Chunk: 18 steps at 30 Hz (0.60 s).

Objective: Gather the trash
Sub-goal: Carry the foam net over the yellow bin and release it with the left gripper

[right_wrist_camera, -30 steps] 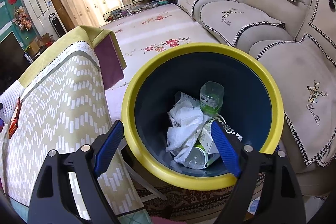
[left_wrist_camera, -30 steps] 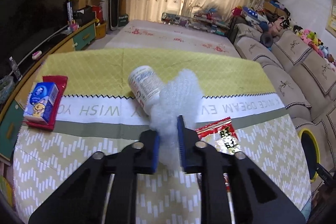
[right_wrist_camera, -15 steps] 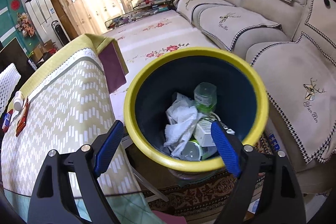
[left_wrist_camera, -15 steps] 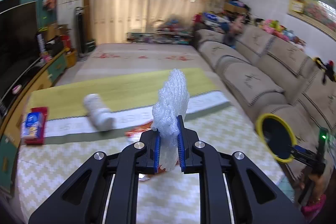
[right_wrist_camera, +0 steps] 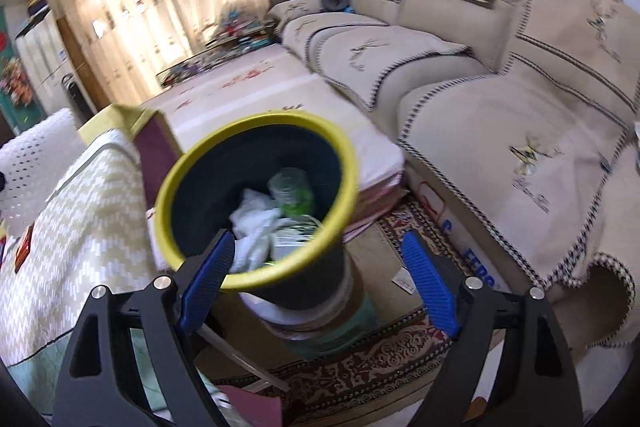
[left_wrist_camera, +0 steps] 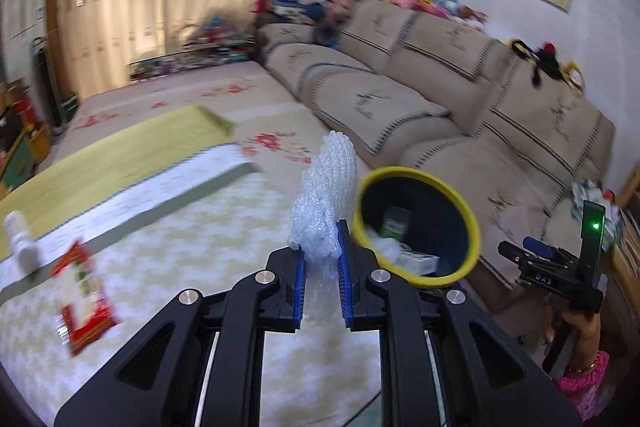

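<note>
Closest in, the left gripper (left_wrist_camera: 322,279) is clamped on a wad of bubble wrap (left_wrist_camera: 326,203). The blue ribbed pads squash the lower part while the rest puffs up above them, soft, knobbly and translucent white. Pinched low like that it stands up tall, so my guess is it should drop clean once the pads let go over the bin.

The trash bin (left_wrist_camera: 474,223) is my landmark: round, dark blue inside with a fat yellow rim, standing off the edge of the counter (left_wrist_camera: 192,267). The bubble wrap sits just short of the bin's rim in the left wrist view, not over the opening yet. The right gripper (right_wrist_camera: 316,283) is wide open and empty, hovering on the near side of the bin and looking down into it. Inside there's crumpled white tissue (right_wrist_camera: 254,223) and a greenish clear plastic bottle (right_wrist_camera: 292,193), plus some packaging I can't make out.

On the counter, away from the bin, a flat red crinkly snack wrapper (left_wrist_camera: 82,291) and a white cylindrical bottle (left_wrist_camera: 22,239) lying on its side are still waiting on the zigzag cloth. Beyond the bin is the beige sofa (left_wrist_camera: 440,107).
</note>
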Each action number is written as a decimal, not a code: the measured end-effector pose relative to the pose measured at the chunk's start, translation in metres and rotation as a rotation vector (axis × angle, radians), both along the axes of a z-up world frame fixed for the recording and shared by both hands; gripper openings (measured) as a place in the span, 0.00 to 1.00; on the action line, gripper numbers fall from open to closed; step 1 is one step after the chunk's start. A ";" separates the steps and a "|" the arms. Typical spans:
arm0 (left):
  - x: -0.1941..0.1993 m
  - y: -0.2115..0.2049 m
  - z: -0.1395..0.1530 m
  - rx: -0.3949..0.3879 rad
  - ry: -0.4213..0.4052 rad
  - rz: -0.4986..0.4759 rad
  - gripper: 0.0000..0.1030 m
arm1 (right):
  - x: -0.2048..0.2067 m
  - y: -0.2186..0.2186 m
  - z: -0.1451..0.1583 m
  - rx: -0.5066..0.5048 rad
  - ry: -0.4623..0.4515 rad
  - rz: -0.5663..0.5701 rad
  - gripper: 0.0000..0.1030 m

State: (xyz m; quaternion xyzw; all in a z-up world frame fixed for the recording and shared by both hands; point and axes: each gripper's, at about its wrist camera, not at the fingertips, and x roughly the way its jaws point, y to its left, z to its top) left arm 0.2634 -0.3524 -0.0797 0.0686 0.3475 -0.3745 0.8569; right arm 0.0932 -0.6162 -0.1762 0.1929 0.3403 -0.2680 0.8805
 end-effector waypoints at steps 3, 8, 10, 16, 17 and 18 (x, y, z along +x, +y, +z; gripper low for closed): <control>-0.007 -0.046 -0.005 0.019 0.007 -0.060 0.14 | -0.017 -0.010 -0.004 0.039 -0.021 -0.028 0.79; -0.008 -0.105 -0.018 0.059 0.023 -0.119 0.14 | -0.027 -0.017 -0.009 0.060 -0.038 -0.041 0.79; -0.002 -0.125 -0.025 0.075 0.033 -0.136 0.14 | -0.028 -0.021 -0.011 0.070 -0.043 -0.045 0.79; 0.014 -0.177 -0.051 0.107 0.081 -0.167 0.14 | -0.032 -0.028 -0.016 0.076 -0.036 -0.059 0.79; 0.016 -0.187 -0.055 0.113 0.090 -0.170 0.14 | -0.032 -0.028 -0.016 0.077 -0.036 -0.062 0.79; 0.017 -0.194 -0.059 0.119 0.094 -0.174 0.14 | -0.033 -0.030 -0.017 0.080 -0.035 -0.065 0.79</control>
